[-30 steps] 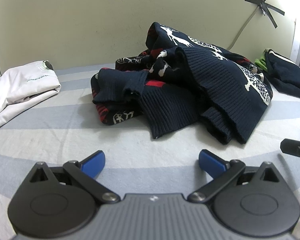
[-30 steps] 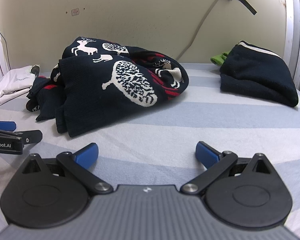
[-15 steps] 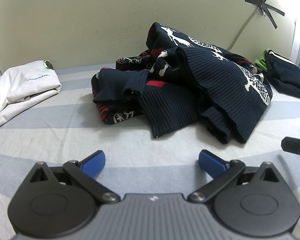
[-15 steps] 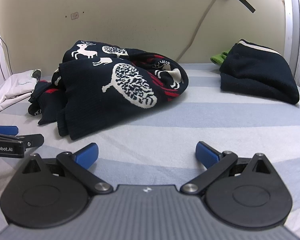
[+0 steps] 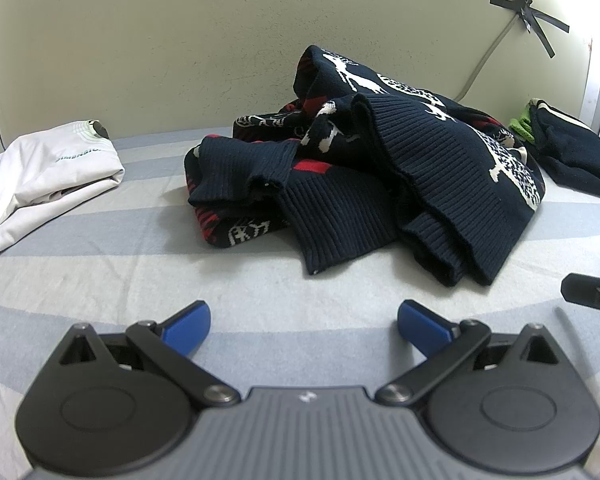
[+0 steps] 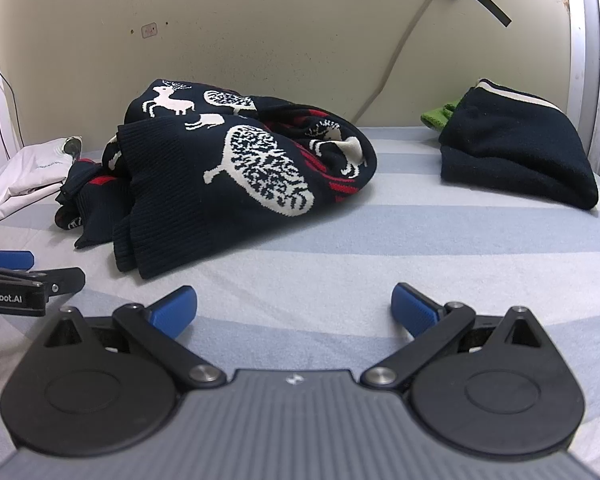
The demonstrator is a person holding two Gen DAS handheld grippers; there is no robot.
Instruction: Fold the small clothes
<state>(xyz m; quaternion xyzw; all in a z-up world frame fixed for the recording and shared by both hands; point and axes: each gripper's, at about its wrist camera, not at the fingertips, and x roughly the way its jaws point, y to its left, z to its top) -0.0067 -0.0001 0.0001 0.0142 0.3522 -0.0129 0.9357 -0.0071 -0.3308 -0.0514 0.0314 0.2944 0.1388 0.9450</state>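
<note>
A navy knit sweater [image 5: 380, 168] with white reindeer and red stripes lies crumpled in a heap on the striped bed sheet [image 5: 140, 264]. In the right wrist view the same sweater [image 6: 228, 176] sits left of centre. My left gripper [image 5: 304, 322] hovers low over the sheet in front of the heap, open and holding nothing. My right gripper [image 6: 294, 306] is also open and empty, a short way in front of the sweater's hem. The left gripper's tip [image 6: 28, 276] shows at the left edge of the right wrist view.
A folded white garment [image 5: 40, 176] lies at the left by the wall. A folded dark garment [image 6: 516, 148] with a green item [image 6: 440, 114] behind it rests at the right. A cable [image 6: 396, 56] runs down the wall behind the bed.
The right wrist view has tilted and drawn back a little, so the sweater and the dark folded garment sit lower and smaller. The left gripper has barely moved. Both stay open.
</note>
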